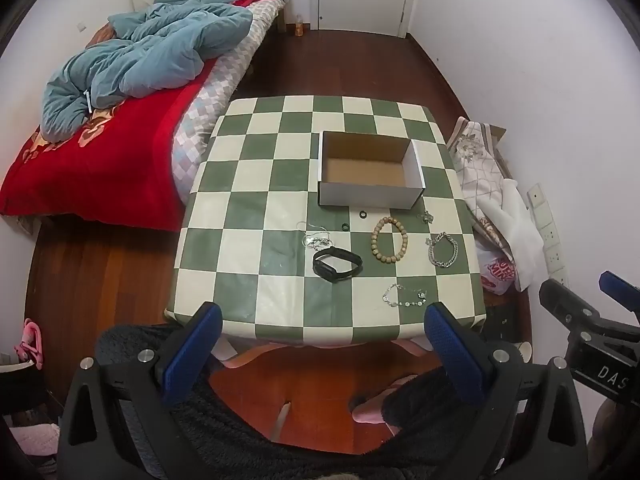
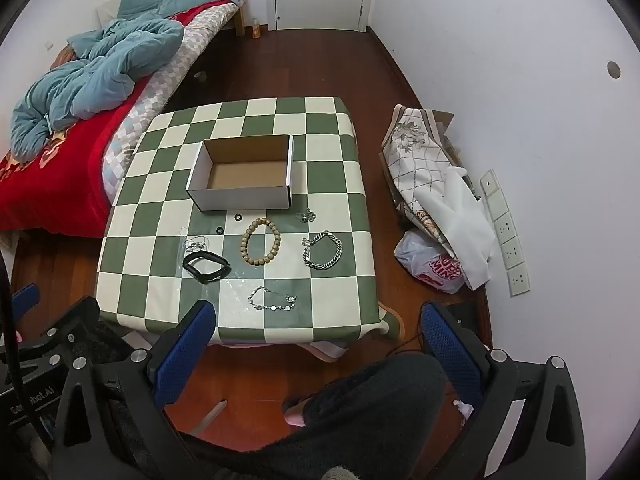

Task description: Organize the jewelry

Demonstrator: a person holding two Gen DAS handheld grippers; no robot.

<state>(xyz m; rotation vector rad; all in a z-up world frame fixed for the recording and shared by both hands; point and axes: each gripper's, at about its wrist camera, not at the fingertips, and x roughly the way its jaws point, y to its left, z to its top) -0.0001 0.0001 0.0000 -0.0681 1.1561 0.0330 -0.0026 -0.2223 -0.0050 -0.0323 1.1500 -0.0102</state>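
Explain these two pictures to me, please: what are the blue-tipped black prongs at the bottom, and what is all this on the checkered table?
The prongs are hand-held grippers; a person holds one in each hand. Each picture comes from a camera on a gripper, looking along its fingers: the left gripper and the right gripper. Both are open and hold nothing. On the table stand an empty box and jewelry: a bead bracelet, a chain bracelet, a black band, a silver bracelet, two small black rings and tangled necklaces.

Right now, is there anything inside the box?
No. The box shows only its bare brown floor. The near wall hides a thin strip of floor behind it. The bead bracelet and other jewelry lie outside on the table.
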